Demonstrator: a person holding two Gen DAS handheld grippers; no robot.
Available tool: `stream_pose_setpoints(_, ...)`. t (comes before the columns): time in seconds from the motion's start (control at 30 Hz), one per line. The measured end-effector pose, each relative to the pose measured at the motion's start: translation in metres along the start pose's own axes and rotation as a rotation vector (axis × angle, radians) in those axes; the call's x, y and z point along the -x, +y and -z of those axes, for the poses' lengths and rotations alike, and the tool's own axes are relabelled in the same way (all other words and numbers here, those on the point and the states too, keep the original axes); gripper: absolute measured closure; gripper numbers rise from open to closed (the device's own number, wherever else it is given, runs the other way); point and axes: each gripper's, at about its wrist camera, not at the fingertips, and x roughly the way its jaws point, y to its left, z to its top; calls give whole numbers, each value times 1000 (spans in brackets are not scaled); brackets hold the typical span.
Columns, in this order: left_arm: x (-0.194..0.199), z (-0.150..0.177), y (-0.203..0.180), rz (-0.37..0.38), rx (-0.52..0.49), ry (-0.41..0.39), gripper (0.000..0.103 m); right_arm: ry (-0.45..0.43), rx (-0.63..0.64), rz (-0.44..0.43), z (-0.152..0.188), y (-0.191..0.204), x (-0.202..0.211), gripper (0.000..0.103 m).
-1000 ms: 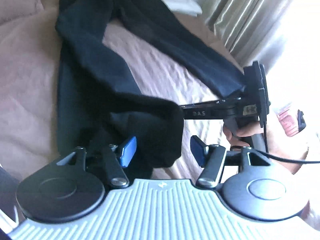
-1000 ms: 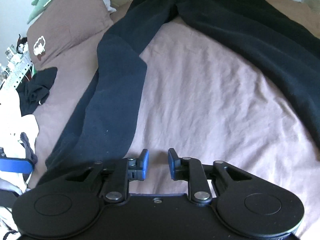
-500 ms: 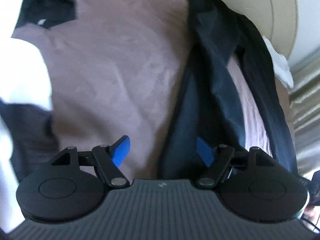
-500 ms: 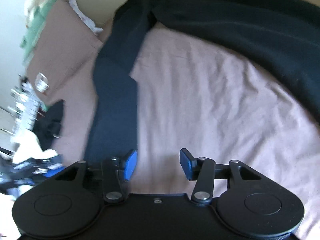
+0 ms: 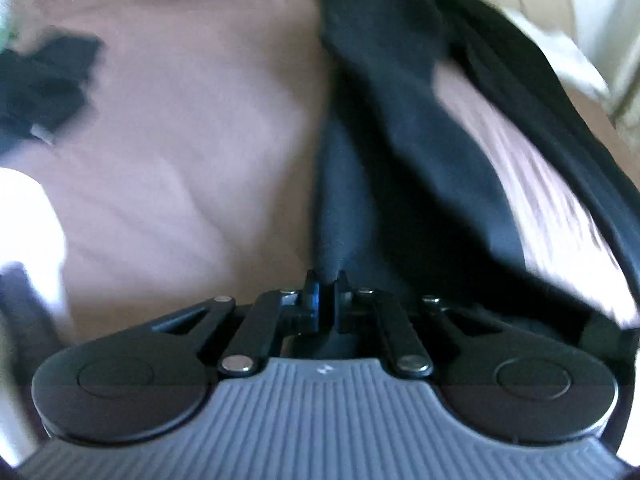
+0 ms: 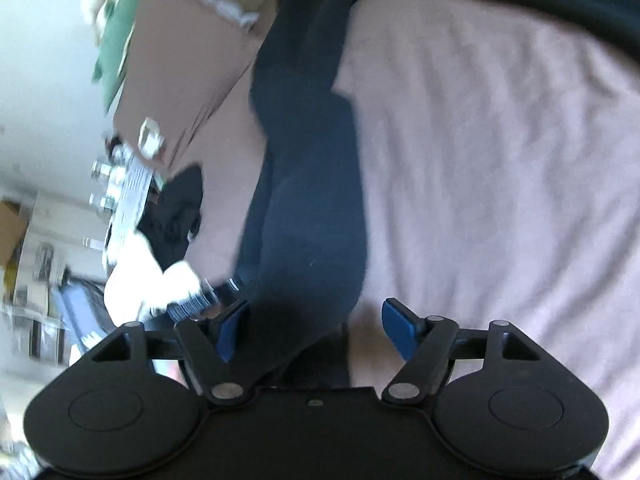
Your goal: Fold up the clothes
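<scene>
Right wrist view — bare bedsheet [image 6: 500, 160] right of trousers' [image 6: 308, 200] edge

- Your left wrist view looks steeply down, close over the bed [image 5: 168, 168].
- Your right wrist view tilts down likewise; both share the dark trousers [image 6: 308, 208].

One pair of long dark navy fabric trousers [image 5: 400, 152], one crumpled black garment [image 5: 44, 80], one mauve pillow [image 6: 180, 64], one mauve-sheeted bed [image 6: 500, 160].

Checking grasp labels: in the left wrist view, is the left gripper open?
No, the left gripper is shut, its fingers pinching the edge of the dark trousers.
</scene>
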Motion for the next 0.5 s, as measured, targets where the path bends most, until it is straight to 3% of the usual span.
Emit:
stream_pose_setpoints(0.03,23,-6,2,-73,-13,-94,97,35,7,-48,0,4,-6,27)
stream_pose_setpoints(0.07,45,-8,4,-133,-30,-178,98,65,30,-95,0,13,-11,40)
stream_pose_setpoints(0.13,88,-14,9,-251,-64,-346,103,47,132,-131,2,36,-12,50)
stream_pose_setpoints(0.17,101,-15,16,-278,-55,-377,103,35,174,-135,4,46,-12,53)
stream_pose_setpoints(0.27,97,-14,56,-222,84,-230,103,65,270,-103,11,67,-21,53)
stream_pose_setpoints(0.4,49,4,89,-222,183,5,101,157,267,63,19,69,-49,50)
stream_pose_setpoints(0.43,40,5,92,-218,189,37,100,164,238,76,21,66,-54,49)
stream_pose_setpoints(0.5,36,-6,84,-199,148,24,96,147,187,79,17,64,-59,43)
